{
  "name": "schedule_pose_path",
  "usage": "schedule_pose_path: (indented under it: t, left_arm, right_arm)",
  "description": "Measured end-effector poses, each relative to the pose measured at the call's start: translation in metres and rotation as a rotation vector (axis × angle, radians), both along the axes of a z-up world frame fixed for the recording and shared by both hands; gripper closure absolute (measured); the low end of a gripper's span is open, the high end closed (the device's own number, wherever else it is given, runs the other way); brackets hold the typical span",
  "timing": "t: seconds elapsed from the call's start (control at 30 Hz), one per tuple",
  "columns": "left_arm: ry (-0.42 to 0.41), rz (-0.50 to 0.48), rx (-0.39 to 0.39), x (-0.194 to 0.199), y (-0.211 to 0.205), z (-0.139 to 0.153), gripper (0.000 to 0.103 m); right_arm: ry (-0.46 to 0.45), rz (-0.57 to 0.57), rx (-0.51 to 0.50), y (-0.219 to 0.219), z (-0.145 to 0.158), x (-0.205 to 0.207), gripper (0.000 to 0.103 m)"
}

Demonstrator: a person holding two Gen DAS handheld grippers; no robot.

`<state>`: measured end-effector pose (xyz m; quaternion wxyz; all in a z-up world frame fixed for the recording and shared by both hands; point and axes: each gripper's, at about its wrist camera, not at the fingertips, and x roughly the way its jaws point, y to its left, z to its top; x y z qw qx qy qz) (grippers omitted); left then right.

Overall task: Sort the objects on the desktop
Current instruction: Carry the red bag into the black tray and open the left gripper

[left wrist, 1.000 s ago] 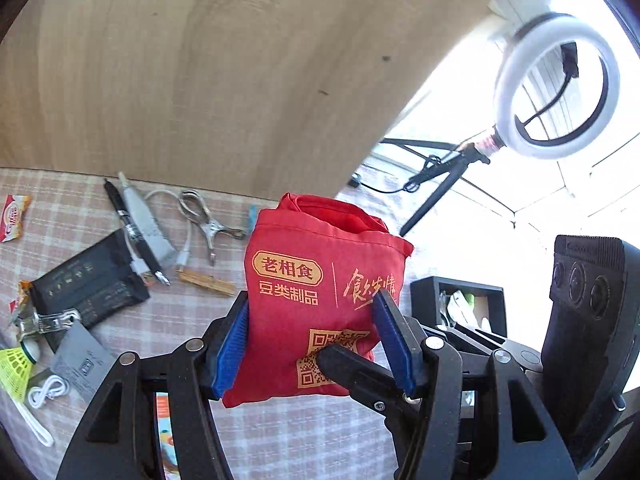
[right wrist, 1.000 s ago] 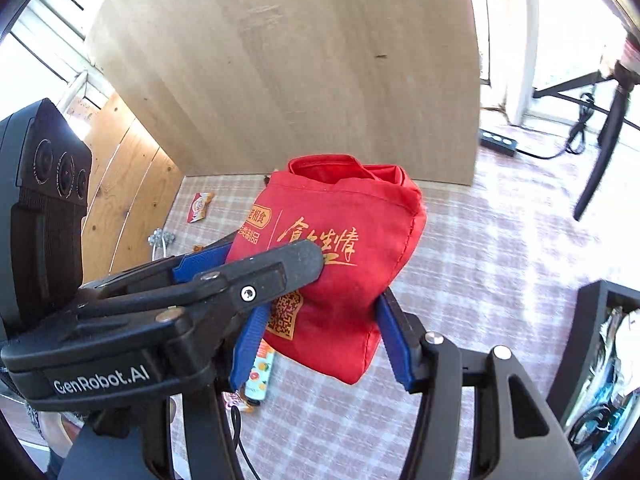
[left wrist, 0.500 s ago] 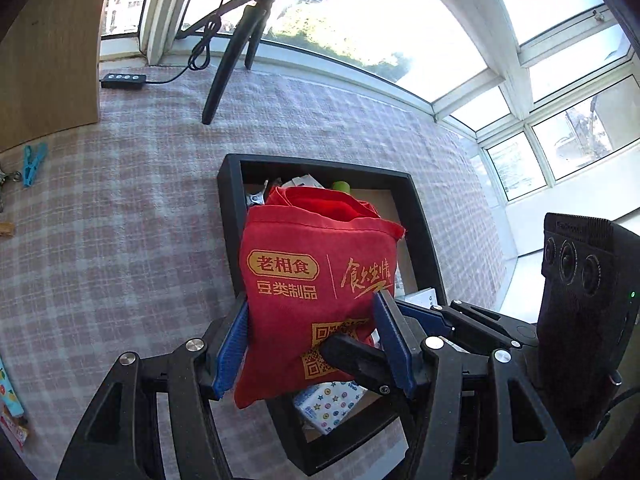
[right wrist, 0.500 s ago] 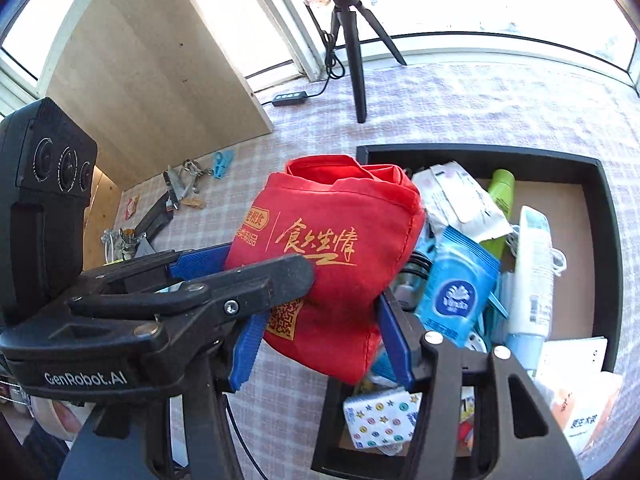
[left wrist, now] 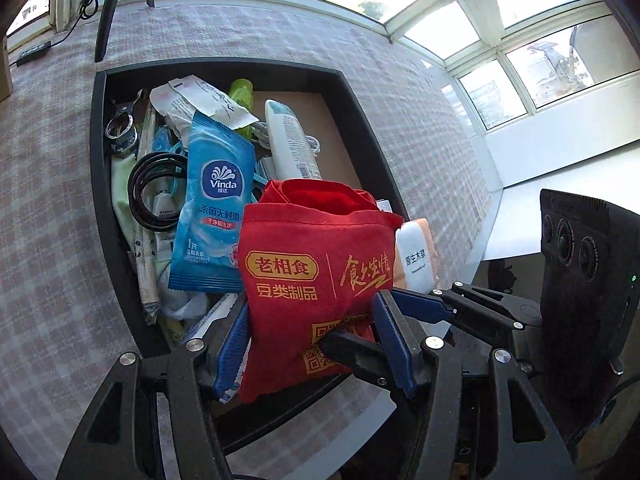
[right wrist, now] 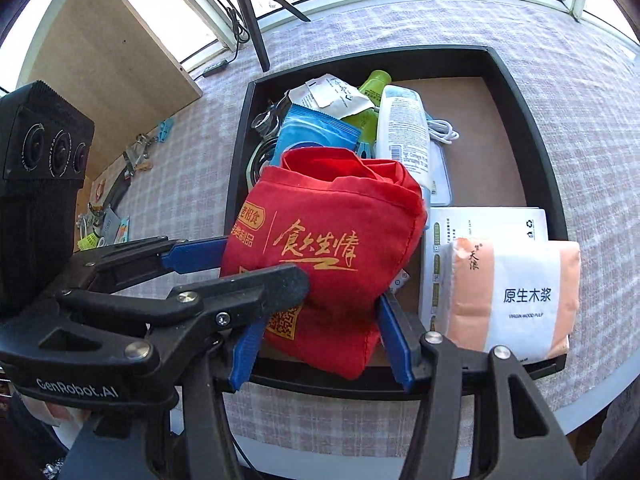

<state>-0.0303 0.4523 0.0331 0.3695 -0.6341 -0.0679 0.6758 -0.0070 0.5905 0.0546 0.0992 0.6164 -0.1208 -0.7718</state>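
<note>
Grippers angled steeply down, I hold my left gripper (left wrist: 310, 336) and right gripper (right wrist: 320, 336) over the black rectangular tray (right wrist: 536, 120). Both pinch the red cloth pouch (right wrist: 332, 240) between their blue pads.

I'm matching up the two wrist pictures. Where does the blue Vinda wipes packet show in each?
Left wrist: blue Vinda wipes packet lies left of centre in the black tray, beside the red cloth bag.
Right wrist: upper centre, mostly hidden behind the bag.
Shared landmark: white bottle.
</note>
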Motion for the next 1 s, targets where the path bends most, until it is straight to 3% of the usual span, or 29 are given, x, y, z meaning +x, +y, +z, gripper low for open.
schedule_pose_path:
  t: [0.13,0.27,0.47,0.73,0.8,1.0]
  left_arm:
    - [-0.023,-0.044,-0.006,0.009,0.007,-0.005,0.046]
    - [0.005,-0.058,-0.015,0.012,0.006,0.000,0.049]
    - [0.013,-0.022,-0.019,0.005,-0.015,0.004,0.051]
    - [0.069,0.076,-0.039,-0.008,-0.065,0.012,0.051]
    - [0.097,0.102,-0.058,-0.013,-0.082,0.015,0.051]
    - [0.170,0.205,-0.135,-0.030,-0.150,0.018,0.051]
  right_arm:
    - [-0.042,0.019,0.051,0.007,-0.006,0.010,0.049]
    - [-0.040,0.031,0.145,0.011,-0.004,0.016,0.049]
    - [-0.001,0.010,0.144,0.014,0.009,0.014,0.048]
    - [0.077,0.005,0.140,-0.007,0.022,-0.001,0.044]
    - [0.095,0.014,0.143,-0.018,0.024,-0.008,0.038]
    - [0.157,0.134,0.141,-0.069,0.023,-0.030,0.036]
